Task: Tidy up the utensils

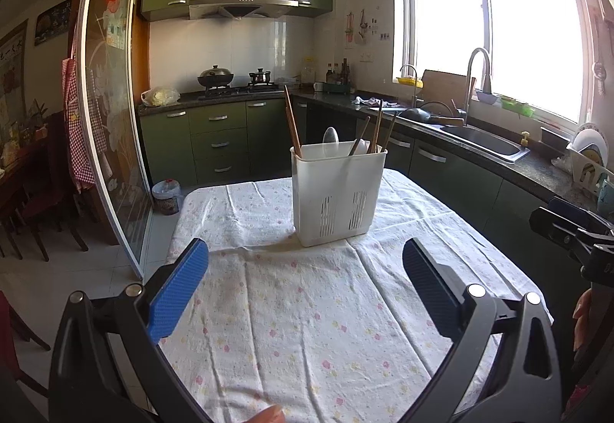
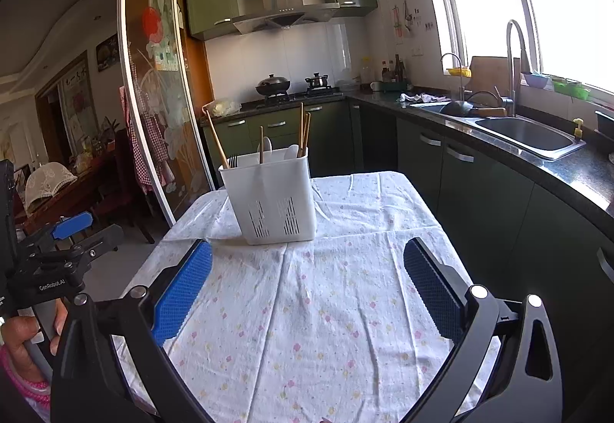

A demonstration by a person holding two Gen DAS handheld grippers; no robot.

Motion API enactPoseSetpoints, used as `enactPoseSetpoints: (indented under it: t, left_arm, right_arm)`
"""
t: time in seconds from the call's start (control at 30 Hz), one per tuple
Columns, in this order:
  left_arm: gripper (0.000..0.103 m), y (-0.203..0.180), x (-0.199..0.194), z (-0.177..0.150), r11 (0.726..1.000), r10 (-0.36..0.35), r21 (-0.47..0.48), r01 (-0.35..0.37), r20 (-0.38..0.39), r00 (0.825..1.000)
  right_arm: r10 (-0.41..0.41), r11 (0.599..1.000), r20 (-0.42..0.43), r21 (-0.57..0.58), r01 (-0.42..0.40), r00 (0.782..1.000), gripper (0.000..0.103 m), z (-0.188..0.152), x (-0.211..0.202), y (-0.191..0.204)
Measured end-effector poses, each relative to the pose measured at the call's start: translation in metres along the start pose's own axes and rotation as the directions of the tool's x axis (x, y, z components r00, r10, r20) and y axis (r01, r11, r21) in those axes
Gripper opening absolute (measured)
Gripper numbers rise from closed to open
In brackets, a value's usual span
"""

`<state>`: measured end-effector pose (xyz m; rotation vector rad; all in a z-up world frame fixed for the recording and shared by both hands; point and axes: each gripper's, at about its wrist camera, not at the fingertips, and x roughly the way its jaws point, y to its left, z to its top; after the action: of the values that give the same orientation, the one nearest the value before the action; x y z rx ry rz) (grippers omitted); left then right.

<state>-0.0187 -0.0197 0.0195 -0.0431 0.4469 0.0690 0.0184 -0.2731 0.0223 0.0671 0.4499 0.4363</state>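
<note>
Both grippers empty above the table, the utensils standing in their holder.

From the left, our left gripper (image 1: 305, 269) hangs with its blue-padded jaws spread wide and holding nothing; beyond it the white slotted plastic utensil holder (image 1: 337, 193) stands upright mid-table, with brown wooden chopsticks (image 1: 292, 124) and a pale spoon (image 1: 330, 139) leaning in its compartments; our right gripper (image 2: 307, 269) is likewise wide and empty. To sort well, we judge it best to steady the light holder with one gripper and pinch a single chopstick near its top, lifting straight. The wrinkled white floral tablecloth (image 1: 307, 327) could slip. Green kitchen cabinets (image 1: 218, 139) stand behind, and a steel sink (image 2: 525, 135) lies right, under a bright window.
</note>
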Motion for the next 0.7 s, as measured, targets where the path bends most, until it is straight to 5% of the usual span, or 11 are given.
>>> enactPoseSetpoints:
  t: [0.7]
  left_arm:
    - [0.096,0.0030,-0.0031,-0.0011,0.999,0.032,0.004,-0.032,0.013,0.999]
  right_arm:
    - [0.009,1.000,-0.004,-0.008,-0.009,1.000,0.098,-0.0016,0.0020,0.0028]
